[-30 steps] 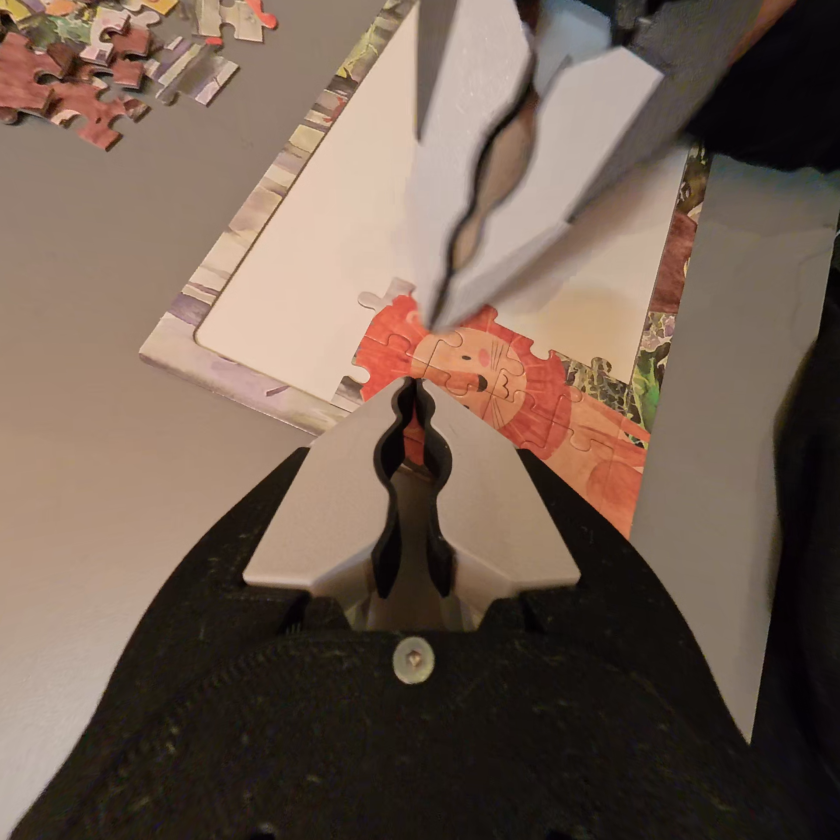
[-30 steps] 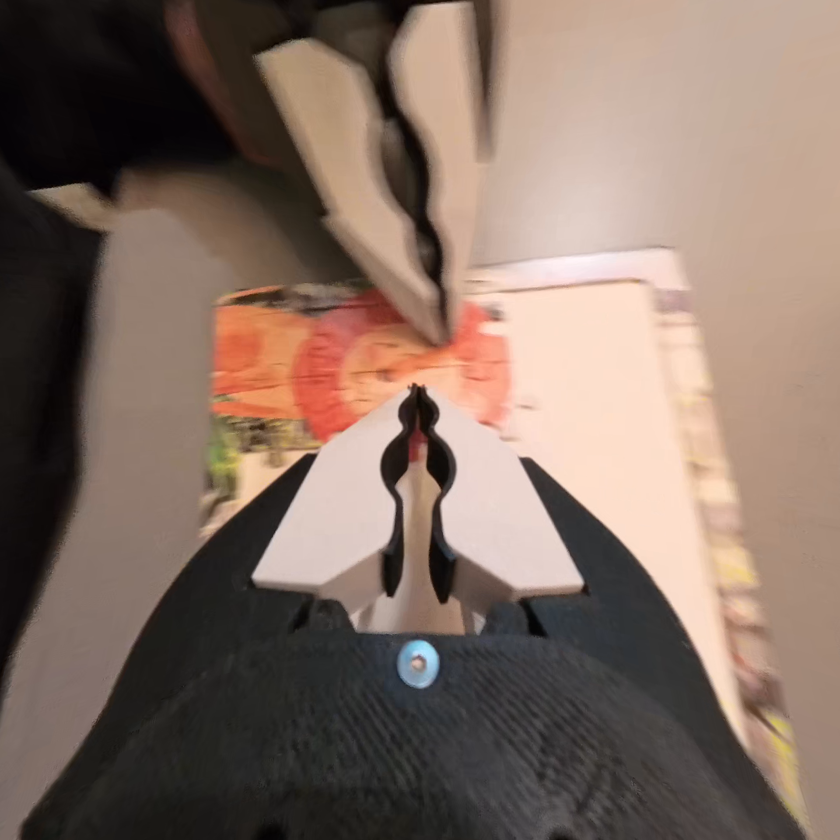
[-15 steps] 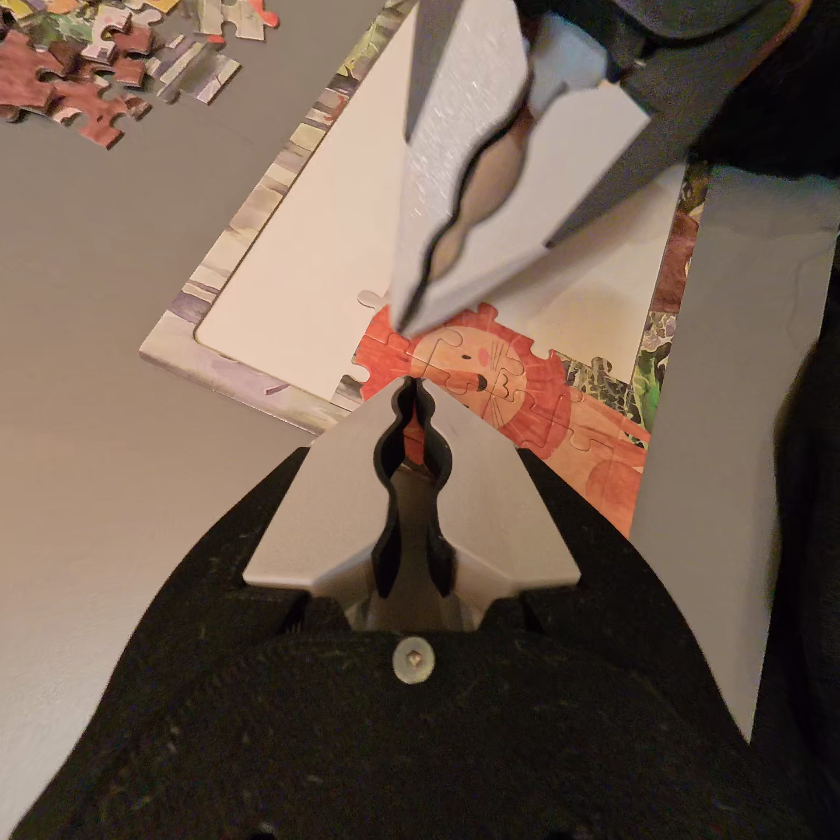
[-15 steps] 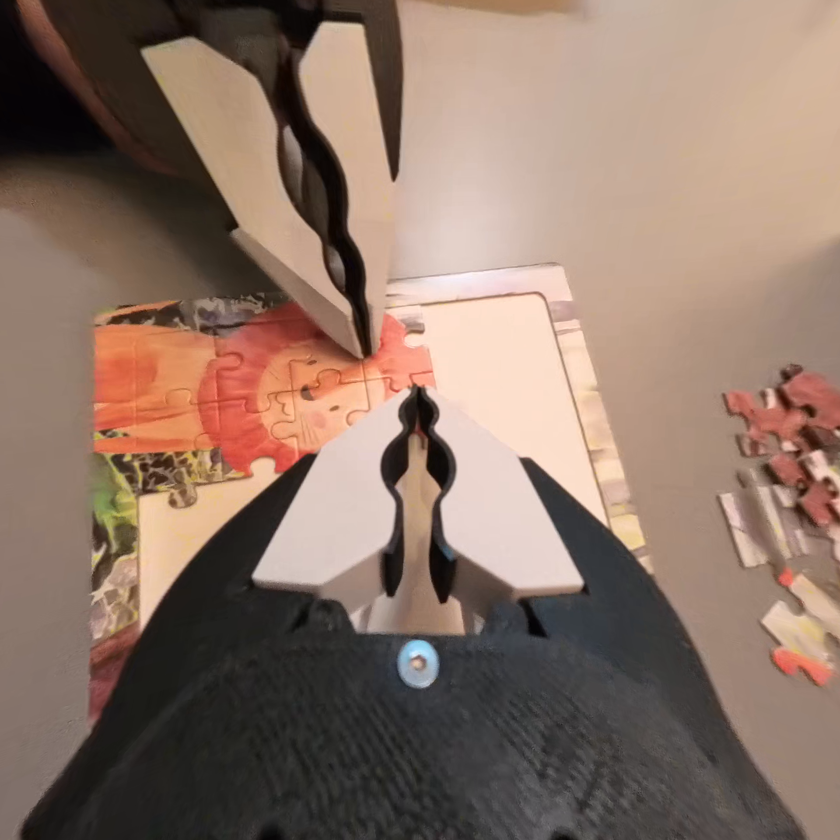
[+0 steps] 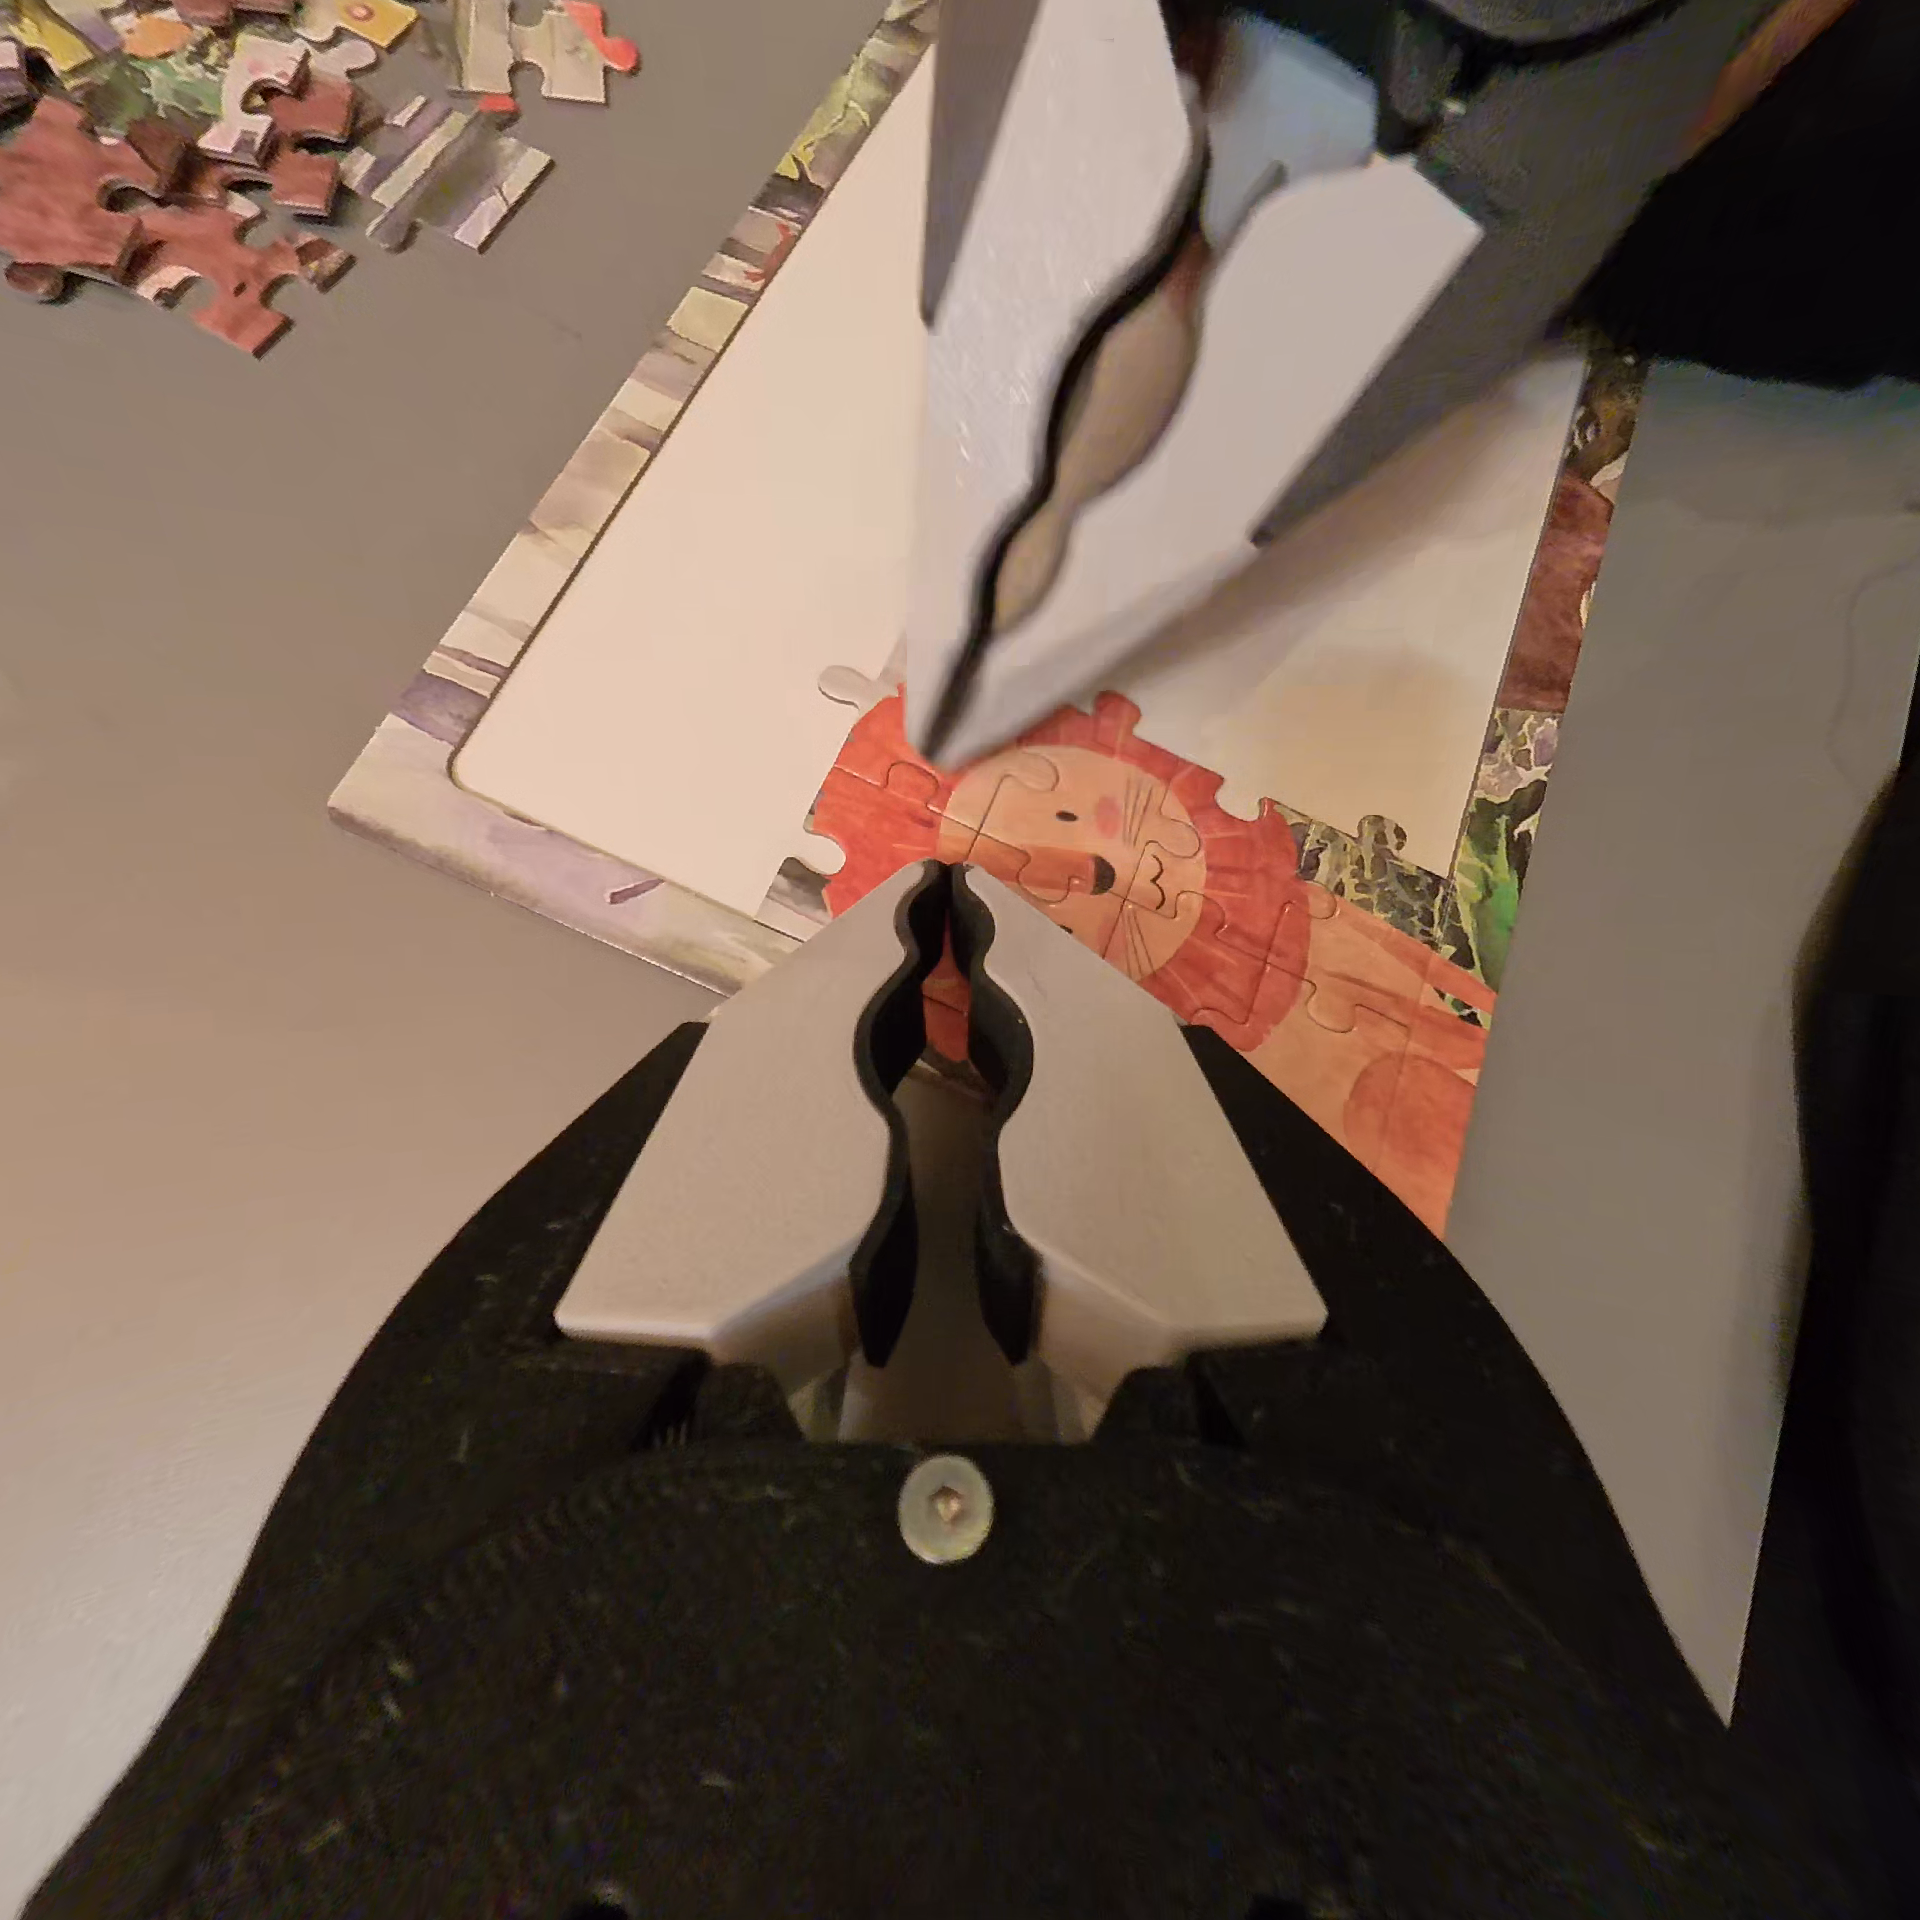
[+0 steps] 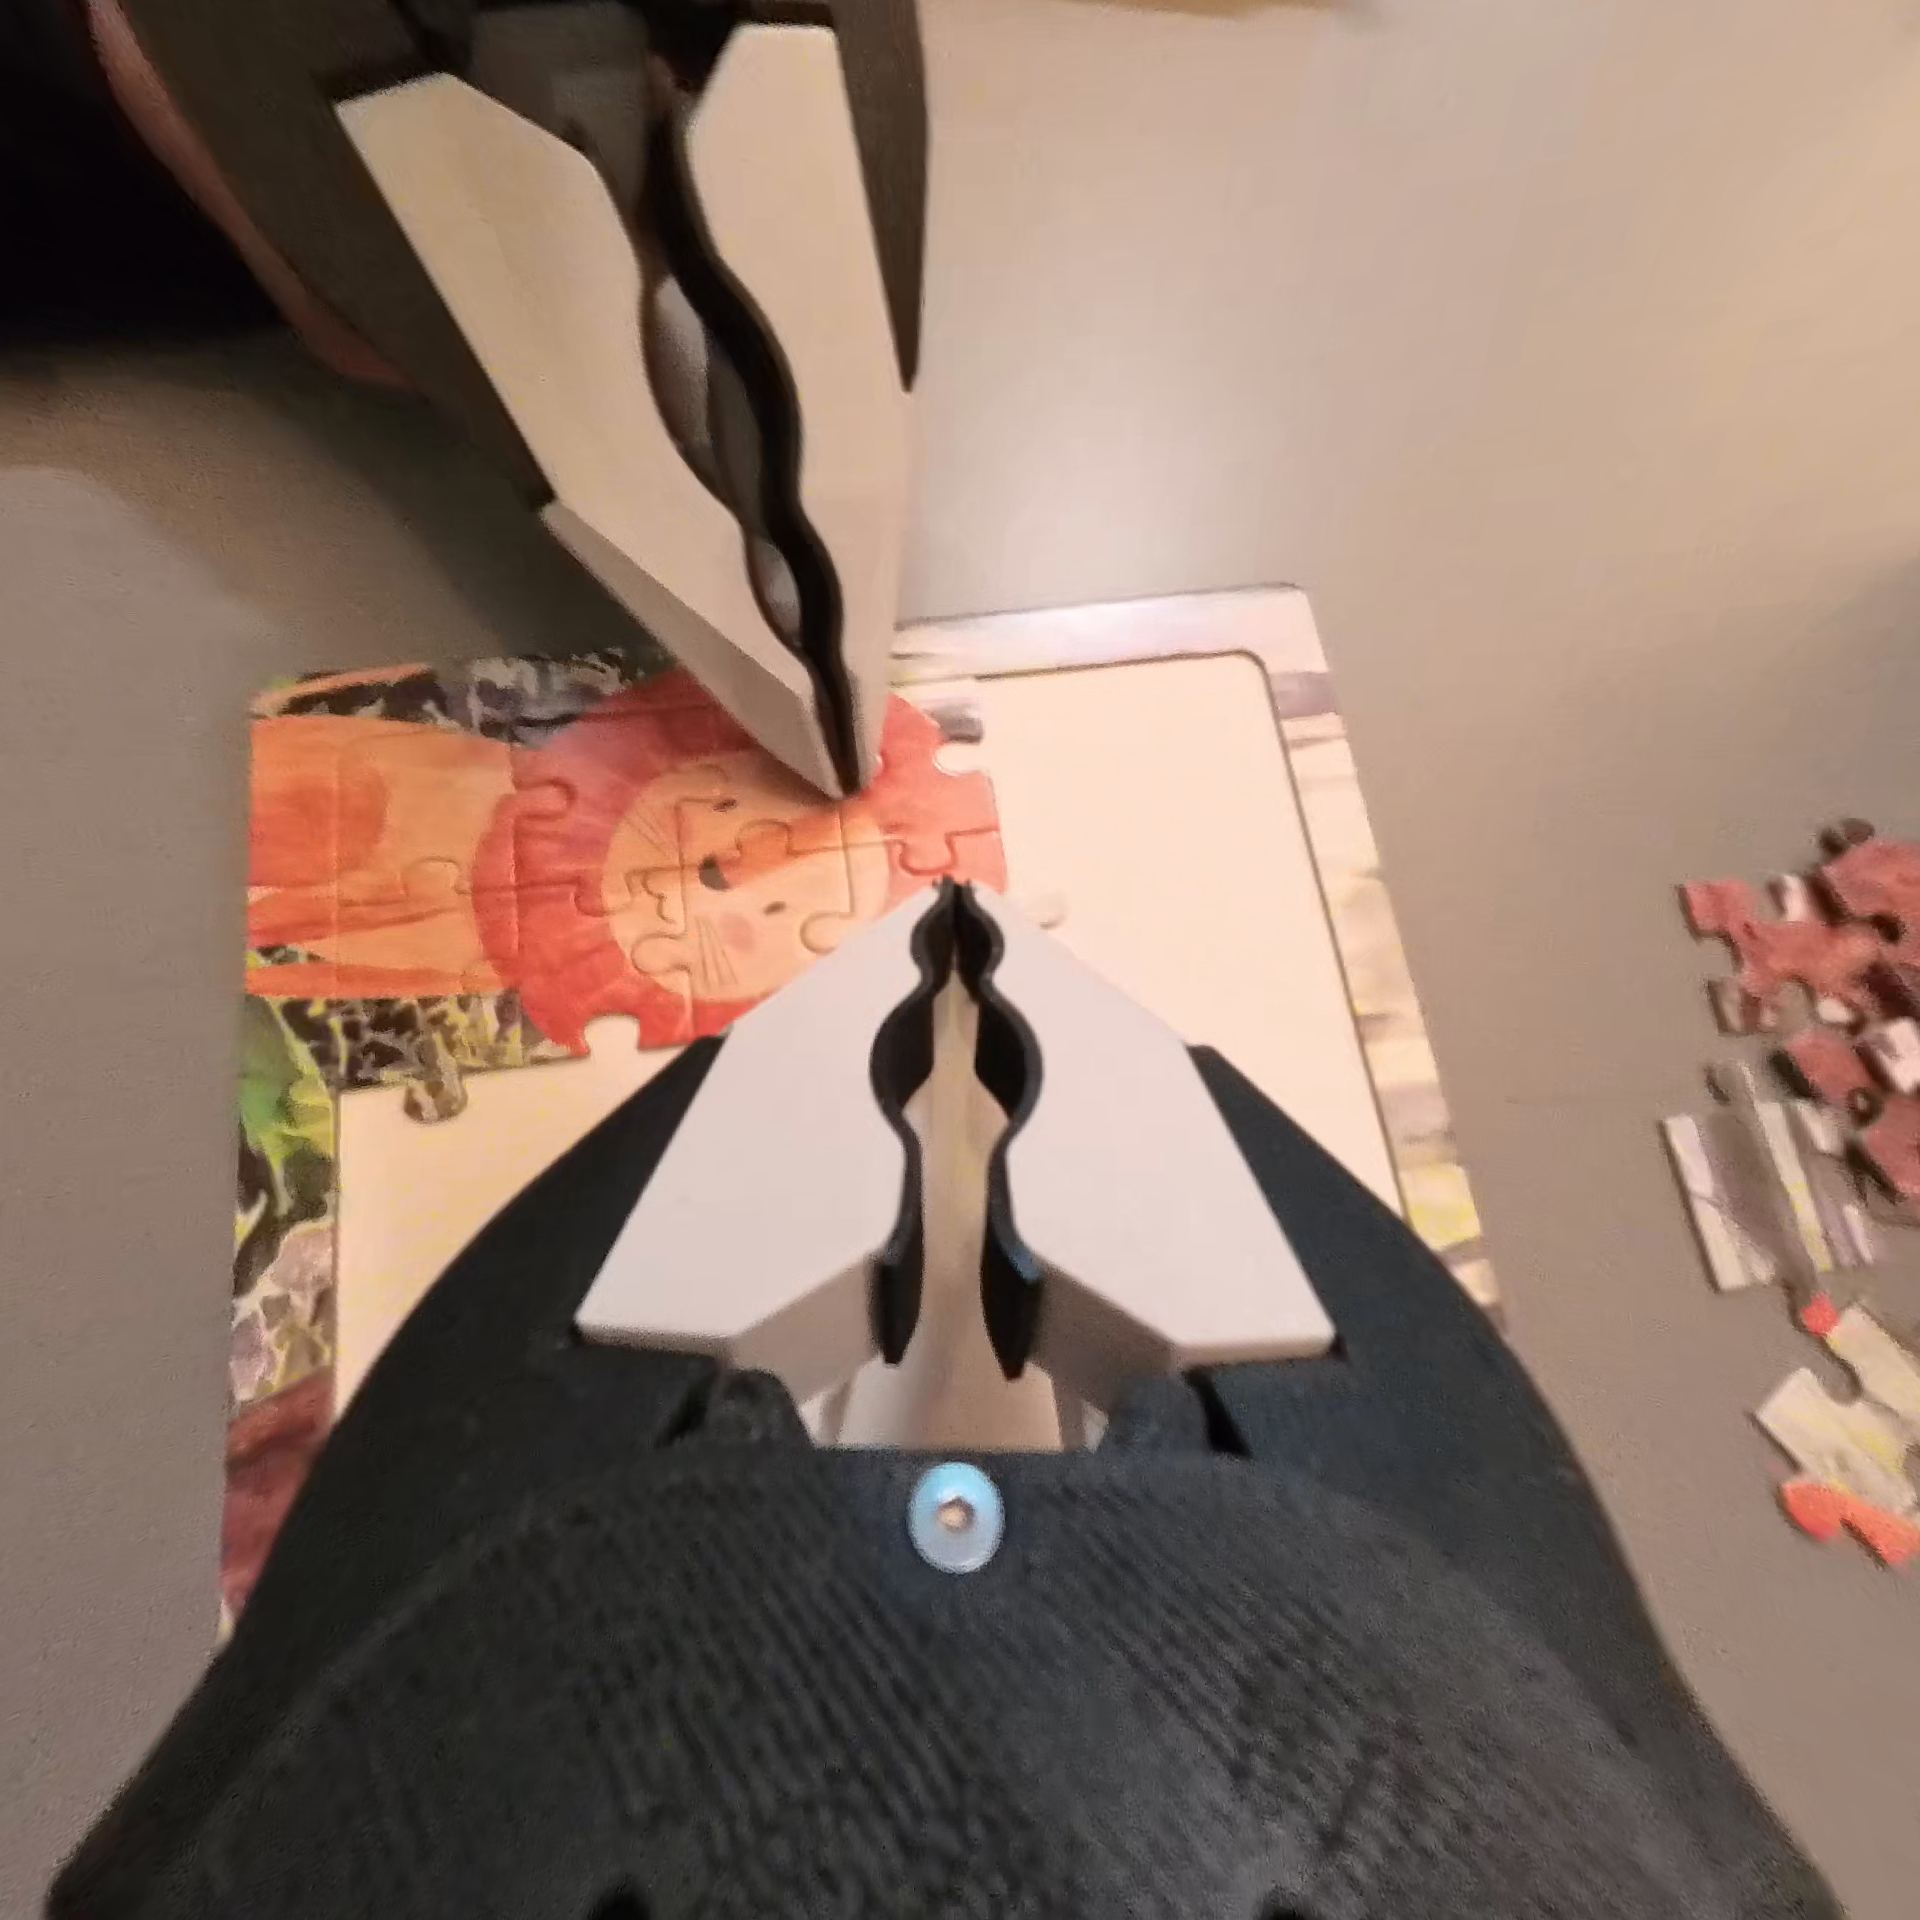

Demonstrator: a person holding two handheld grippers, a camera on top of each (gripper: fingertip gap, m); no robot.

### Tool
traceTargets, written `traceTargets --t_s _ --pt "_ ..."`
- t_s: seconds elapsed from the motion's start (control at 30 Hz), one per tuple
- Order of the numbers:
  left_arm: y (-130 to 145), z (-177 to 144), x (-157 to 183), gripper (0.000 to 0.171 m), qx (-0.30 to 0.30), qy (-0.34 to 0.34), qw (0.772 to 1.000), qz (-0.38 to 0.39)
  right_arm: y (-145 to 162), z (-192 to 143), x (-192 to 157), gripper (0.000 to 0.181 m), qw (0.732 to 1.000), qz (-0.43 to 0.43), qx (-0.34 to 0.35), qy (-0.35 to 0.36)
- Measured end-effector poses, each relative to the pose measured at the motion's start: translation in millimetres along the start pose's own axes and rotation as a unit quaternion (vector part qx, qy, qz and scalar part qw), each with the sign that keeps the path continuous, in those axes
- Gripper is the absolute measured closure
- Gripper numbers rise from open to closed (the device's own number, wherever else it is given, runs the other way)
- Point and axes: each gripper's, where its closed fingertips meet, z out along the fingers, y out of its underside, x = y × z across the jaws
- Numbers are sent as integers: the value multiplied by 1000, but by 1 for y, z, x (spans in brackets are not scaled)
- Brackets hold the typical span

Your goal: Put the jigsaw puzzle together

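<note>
Table (image 5: pixel 208 1039): plain grey surface under everything; its near edge shows at the right of the left wrist view.
Puzzle tray (image 5: pixel 540 862): flat board with a painted border and a pale recessed floor, lying on the table; most of the floor is bare.
Assembled section (image 5: pixel 1195 914): joined pieces showing an orange lion with a red mane, seated in one corner of the tray, with green and dark foliage pieces along the tray edge beside it.
Loose pieces (image 5: pixel 208 156): a heap of brown, grey and yellow pieces on the table, well apart from the tray.
Left gripper (image 5: pixel 948 873): fingers pressed together with nothing between them, tips low over the mane edge of the lion.
Right gripper (image 6: pixel 954 885): fingers likewise closed and empty, tips pointing down at the mane from the opposite side, near the left gripper's tips.
</note>
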Motion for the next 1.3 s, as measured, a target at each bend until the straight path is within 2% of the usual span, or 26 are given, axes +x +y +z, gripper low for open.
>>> traceTargets --t_s 0.03,0.13,0.27,0.37,0.4,0.47,0.53,0.63,0.77,0.9,1.0,1.1,1.2,1.23,1.3 --pt "0 0 0 171 0 0 1000 0 2 -2 0 181 1000 4 -3 -6" --pt "0 0 0 171 0 1 1000 -1 6 -8 -33 181 992 23 -3 -125" --pt "0 0 0 171 0 0 1000 0 12 -10 4 181 999 35 -10 -30" --pt "0 0 0 171 0 2 1000 -1 14 -16 -9 181 997 19 -13 -74" --pt "0 0 0 171 0 3 1000 -1 12 -19 -2 181 999 9 -8 -52" --pt "0 0 0 171 1 3 1000 -1 0 -35 29 181 999 -2 31 40" --pt "0 0 0 171 1 -2 1000 2 -9 -56 50 181 994 7 69 90" --pt "0 0 0 171 2 -9 1000 9 -13 -79 65 181 987 41 112 112" --pt "-5 -4 -1 171 22 -15 999 17 -10 -100 75 181 981 40 115 152" --pt "-24 -25 -19 171 100 -71 992 28 -9 -139 91 181 961 2 116 252" --pt "-44 -45 -34 171 158 -81 984 3 -11 -180 107 178 936 26 168 308" --pt "-85 -65 -30 171 232 -33 972 -22 -5 -216 122 156 908 86 234 336" --pt "-138 -85 -17 171 315 43 948 -32 19 -241 136 168 887 114 239 379" --pt "-149 -84 -18 171 317 54 947 -27 27 -245 138 172 885 114 234 387" --pt "-156 -67 -30 171 285 41 958 -9 46 -251 144 170 883 110 213 403"
